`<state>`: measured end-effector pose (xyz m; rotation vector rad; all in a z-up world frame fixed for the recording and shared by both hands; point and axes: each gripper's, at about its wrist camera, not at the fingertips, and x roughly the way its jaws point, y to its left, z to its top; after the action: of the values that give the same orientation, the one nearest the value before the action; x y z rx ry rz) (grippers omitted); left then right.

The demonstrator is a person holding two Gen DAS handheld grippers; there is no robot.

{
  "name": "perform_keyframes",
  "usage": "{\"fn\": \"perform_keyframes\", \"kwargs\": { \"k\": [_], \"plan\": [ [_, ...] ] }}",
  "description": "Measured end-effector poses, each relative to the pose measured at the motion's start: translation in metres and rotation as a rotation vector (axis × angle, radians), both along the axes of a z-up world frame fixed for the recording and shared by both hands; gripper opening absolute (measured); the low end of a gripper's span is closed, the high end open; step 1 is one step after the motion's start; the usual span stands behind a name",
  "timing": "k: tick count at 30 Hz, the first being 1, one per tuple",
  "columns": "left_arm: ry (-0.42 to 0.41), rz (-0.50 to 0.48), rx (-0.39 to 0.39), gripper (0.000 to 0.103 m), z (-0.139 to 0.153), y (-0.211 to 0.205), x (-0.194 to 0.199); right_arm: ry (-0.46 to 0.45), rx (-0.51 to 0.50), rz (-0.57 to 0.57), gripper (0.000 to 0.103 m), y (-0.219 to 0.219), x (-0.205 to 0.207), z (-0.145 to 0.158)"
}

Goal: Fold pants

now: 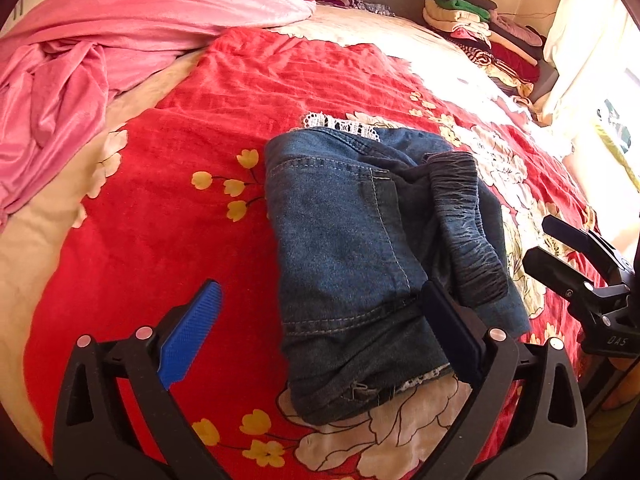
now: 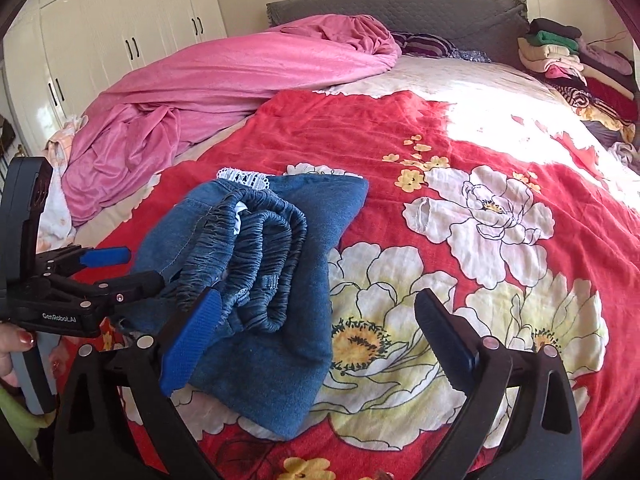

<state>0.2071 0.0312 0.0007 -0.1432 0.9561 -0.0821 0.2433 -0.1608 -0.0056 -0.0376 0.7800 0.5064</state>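
I am over a big bed [image 2: 500,80] with a red blanket [image 1: 224,92] that has white and yellow flowers on it. A pink sheet [image 2: 240,68] lies bunched up along the far left side of the bed. A pile of folded clothes [image 2: 576,64] sits at the far right corner, by the gray headboard [image 2: 400,8]. White cupboards [image 2: 120,24] stand behind the bed. The blue pants [image 1: 344,240] are folded up small and lie in the middle of the red blanket, with the stretchy waistband [image 2: 248,248] bunched on top and a bit of white lace [image 1: 344,123] peeking out at the far edge. My left gripper [image 1: 324,320] has its jaws wide apart, with one finger beside the pants and the other finger over their near right corner; I hold nothing with it. My right gripper [image 2: 320,324] also has its jaws wide apart and holds nothing, with its blue finger [image 2: 192,340] over the near edge of the pants.
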Motion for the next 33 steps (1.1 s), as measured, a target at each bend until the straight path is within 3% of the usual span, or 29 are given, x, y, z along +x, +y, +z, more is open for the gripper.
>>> {"fn": "perform_keyframes", "kwargs": {
  "k": [33],
  "plan": [
    [-0.133,0.009,0.027,0.093,0.031,-0.013,-0.100,-0.138,0.022,-0.013,0.098,-0.015,-0.086,0.041]
  ]
}}
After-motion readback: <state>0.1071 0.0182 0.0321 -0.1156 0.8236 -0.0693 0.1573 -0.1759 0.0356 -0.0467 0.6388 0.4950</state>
